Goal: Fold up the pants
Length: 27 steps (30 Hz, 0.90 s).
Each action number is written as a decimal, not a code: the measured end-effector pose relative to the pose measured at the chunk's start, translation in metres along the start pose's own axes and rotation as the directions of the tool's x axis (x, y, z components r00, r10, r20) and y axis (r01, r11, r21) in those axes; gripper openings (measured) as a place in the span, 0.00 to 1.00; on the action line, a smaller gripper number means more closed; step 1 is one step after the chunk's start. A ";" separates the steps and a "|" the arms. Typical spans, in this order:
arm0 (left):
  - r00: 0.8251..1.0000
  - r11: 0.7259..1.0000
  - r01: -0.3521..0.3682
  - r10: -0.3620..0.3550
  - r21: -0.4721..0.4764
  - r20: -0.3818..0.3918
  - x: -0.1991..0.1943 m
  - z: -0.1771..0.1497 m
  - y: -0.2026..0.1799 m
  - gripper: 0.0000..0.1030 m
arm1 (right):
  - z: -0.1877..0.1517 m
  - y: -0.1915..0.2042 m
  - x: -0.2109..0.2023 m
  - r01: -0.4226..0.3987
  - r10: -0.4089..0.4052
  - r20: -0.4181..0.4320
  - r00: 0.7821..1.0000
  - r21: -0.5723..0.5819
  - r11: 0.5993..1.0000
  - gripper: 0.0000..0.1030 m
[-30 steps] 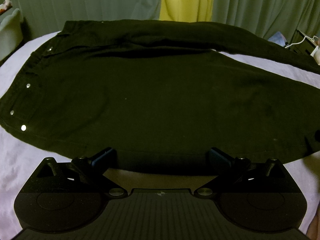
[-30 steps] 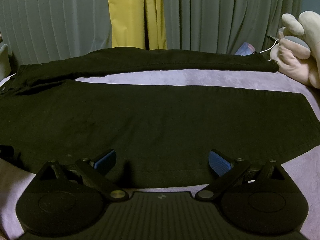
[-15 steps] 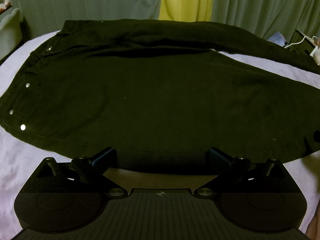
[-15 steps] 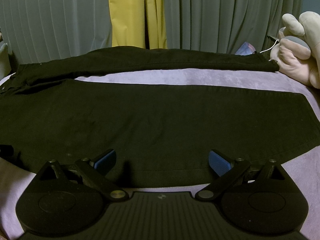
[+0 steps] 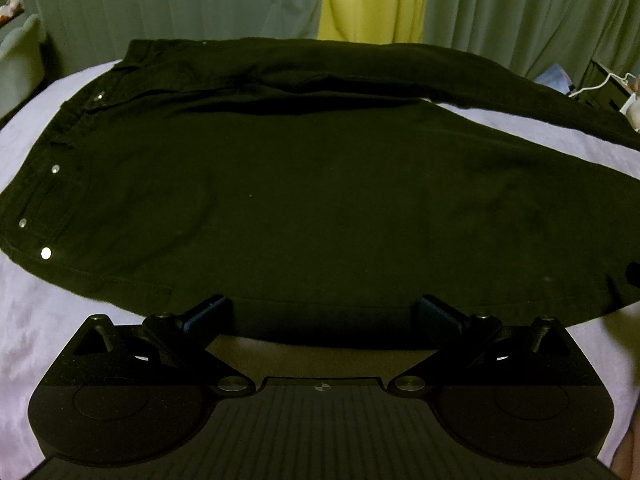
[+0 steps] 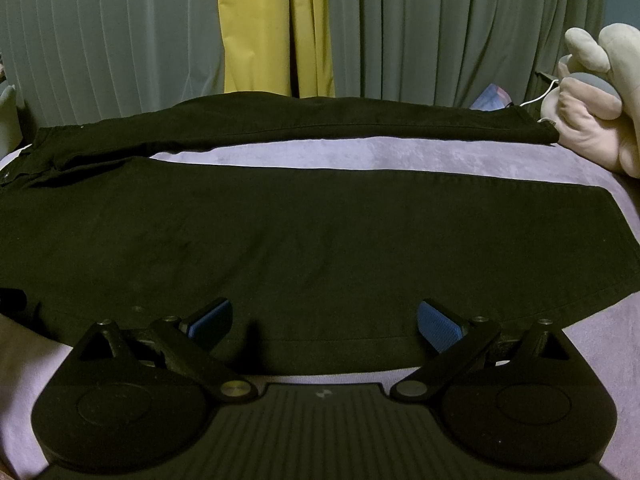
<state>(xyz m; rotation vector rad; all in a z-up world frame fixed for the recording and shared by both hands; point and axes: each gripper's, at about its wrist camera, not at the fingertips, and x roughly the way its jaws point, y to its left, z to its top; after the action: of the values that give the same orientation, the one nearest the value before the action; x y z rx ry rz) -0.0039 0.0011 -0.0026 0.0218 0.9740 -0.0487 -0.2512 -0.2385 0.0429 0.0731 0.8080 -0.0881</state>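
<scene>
Black pants (image 5: 304,200) lie flat on a lilac bedspread (image 5: 32,312), waistband with metal rivets at the left, both legs running to the right. In the right wrist view the near leg of the pants (image 6: 320,248) spreads wide and the far leg lies behind a strip of bedspread (image 6: 360,152). My left gripper (image 5: 322,312) is open over the near hem of the seat area, nothing between its blue pads. My right gripper (image 6: 324,322) is open at the near leg's front edge, holding nothing.
Grey-green curtains (image 6: 440,28) with a yellow panel (image 6: 272,28) hang behind the bed. A pale plush toy (image 6: 596,96) sits at the far right by the leg cuffs, with a white cable (image 5: 600,84) nearby. A pale cushion (image 5: 20,60) stands at the far left.
</scene>
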 end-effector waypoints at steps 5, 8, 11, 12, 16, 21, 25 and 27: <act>1.000 1.000 0.001 -0.001 -0.001 -0.001 -0.001 0.000 0.001 1.00 | -0.001 0.000 0.000 0.000 0.000 -0.002 1.000 -0.001 1.000 0.96; 1.000 1.000 0.005 -0.005 0.000 0.000 -0.002 0.001 0.001 1.00 | -0.002 0.000 0.000 0.001 -0.001 -0.003 1.000 -0.002 1.000 0.96; 1.000 1.000 0.003 -0.003 0.003 0.004 -0.003 0.000 0.001 1.00 | -0.003 0.000 0.000 0.001 -0.001 -0.004 1.000 -0.001 1.000 0.96; 1.000 1.000 0.005 -0.005 0.003 0.004 -0.003 0.000 0.001 1.00 | -0.002 0.000 0.001 0.001 -0.001 -0.004 1.000 -0.001 1.000 0.96; 1.000 1.000 0.005 -0.005 0.004 0.004 -0.004 0.001 0.001 1.00 | -0.003 0.000 0.001 0.001 -0.001 -0.005 1.000 -0.001 1.000 0.96; 1.000 1.000 0.007 -0.007 0.005 0.002 -0.005 0.001 0.000 1.00 | -0.002 0.000 0.000 -0.001 0.001 -0.006 1.000 0.000 1.000 0.96; 1.000 1.000 0.001 -0.001 0.010 0.003 -0.007 0.002 -0.001 1.00 | -0.002 -0.001 -0.001 -0.003 0.003 -0.004 1.000 -0.001 1.000 0.96; 1.000 1.000 0.002 -0.002 0.012 0.005 -0.008 0.002 -0.002 1.00 | -0.001 -0.001 -0.001 -0.007 0.007 -0.005 1.000 -0.001 1.000 0.96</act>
<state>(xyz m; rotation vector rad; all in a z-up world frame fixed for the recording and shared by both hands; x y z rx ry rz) -0.0074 -0.0011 0.0052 0.0314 0.9685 -0.0562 -0.2530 -0.2397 0.0424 0.0753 0.8126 -0.0805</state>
